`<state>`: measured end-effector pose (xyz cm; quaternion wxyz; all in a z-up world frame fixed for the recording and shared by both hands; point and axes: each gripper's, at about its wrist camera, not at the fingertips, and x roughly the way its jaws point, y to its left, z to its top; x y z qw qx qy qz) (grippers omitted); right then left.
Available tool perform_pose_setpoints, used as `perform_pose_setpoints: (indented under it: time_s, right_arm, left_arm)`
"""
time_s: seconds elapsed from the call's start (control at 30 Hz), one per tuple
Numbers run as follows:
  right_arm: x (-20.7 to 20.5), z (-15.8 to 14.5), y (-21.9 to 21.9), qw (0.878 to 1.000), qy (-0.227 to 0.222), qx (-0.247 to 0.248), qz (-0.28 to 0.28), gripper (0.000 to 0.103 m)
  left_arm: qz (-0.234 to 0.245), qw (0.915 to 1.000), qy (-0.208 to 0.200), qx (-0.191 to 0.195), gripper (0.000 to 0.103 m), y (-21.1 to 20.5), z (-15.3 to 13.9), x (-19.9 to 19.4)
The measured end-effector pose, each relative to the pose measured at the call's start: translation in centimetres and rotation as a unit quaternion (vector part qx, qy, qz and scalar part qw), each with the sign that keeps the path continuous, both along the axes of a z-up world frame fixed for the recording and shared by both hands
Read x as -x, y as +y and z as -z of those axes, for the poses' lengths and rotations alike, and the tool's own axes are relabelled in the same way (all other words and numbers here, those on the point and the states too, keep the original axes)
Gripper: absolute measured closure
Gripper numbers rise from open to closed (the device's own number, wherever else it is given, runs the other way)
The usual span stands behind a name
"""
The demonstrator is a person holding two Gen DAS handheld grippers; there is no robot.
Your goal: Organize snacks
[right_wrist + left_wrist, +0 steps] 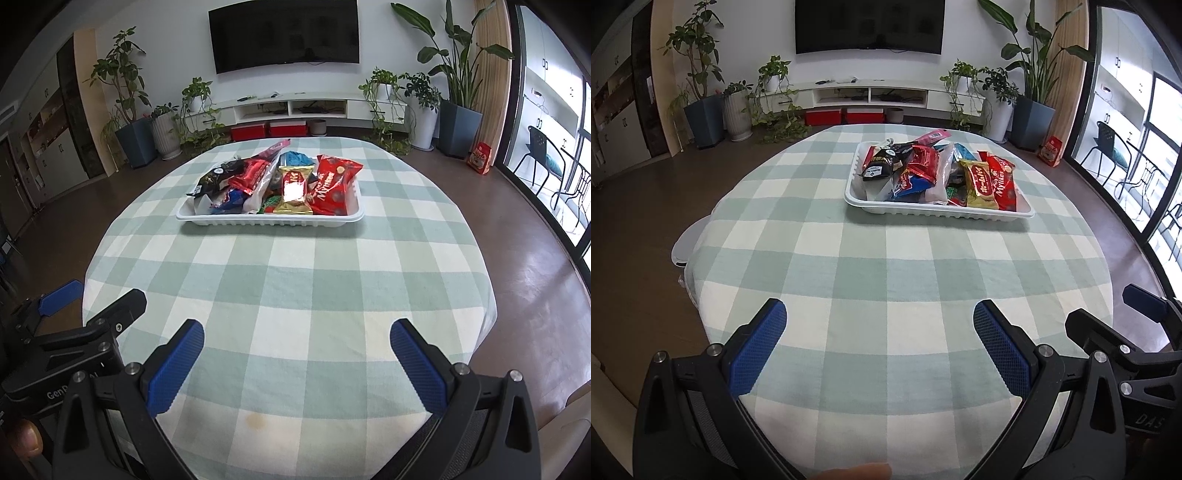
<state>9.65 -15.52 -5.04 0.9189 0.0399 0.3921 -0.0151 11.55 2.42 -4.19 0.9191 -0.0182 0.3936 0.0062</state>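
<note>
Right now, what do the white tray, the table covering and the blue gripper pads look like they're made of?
White tray: thin moulded plastic, semi-gloss, with a ribbed wall. Table covering: woven cloth, matte, green-and-cream checks, draping over the round edge. Blue pads on the left gripper and right gripper: likely rubber or textured plastic, with a fine knurled grid.

A white plastic tray [871, 206] sits on the far half of the checked tabletop [886, 295], heaped with snack packets: a black bag [882, 162] at its left, a gold wrapper [979, 182] and a red Mytikes bag [1003, 181] propped at its right end.
</note>
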Motion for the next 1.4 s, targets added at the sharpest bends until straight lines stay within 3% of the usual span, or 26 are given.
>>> perform_pose_setpoints:
  time_s: [1.4]
  right_arm:
    - [-0.02,0.28,-0.47,1.000,0.003,-0.001,0.001,0.000]
  left_arm:
    - [0.004,0.9999,0.009,-0.004,0.000,-0.13,0.46,-0.30]
